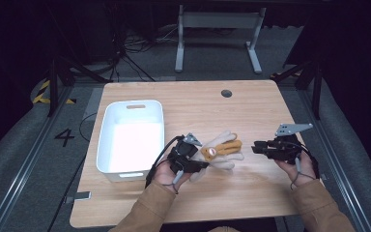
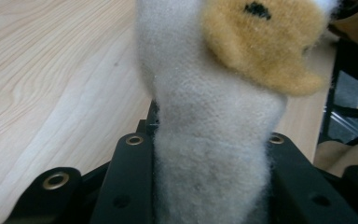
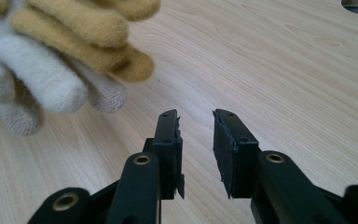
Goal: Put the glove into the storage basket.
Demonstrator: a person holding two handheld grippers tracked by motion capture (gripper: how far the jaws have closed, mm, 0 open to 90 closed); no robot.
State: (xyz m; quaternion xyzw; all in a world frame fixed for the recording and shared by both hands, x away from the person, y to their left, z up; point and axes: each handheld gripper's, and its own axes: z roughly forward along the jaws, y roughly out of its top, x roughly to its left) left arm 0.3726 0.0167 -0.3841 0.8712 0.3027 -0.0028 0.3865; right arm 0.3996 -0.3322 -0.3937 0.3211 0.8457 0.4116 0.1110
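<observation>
A pair of fuzzy gloves, one cream (image 1: 224,159) and one orange (image 1: 222,147), lies bunched near the middle of the wooden table (image 1: 251,193). My left gripper (image 1: 202,163) is shut on the cream glove's cuff. In the left gripper view the cream fabric (image 2: 214,93) fills the gap between both jaws, with the orange glove (image 2: 265,42) above it. My right gripper (image 1: 256,147) is a little to the right of the gloves, pointing at them. In the right gripper view its jaws (image 3: 196,119) stand narrowly apart with nothing between them, and the glove fingers (image 3: 42,79) lie ahead to the left.
A white plastic bin (image 1: 107,140) stands on the table's left side, close to my left hand. A round cable hole (image 1: 226,93) sits near the table's far edge. Beyond the table are a desk frame (image 1: 217,34) and cables on the floor.
</observation>
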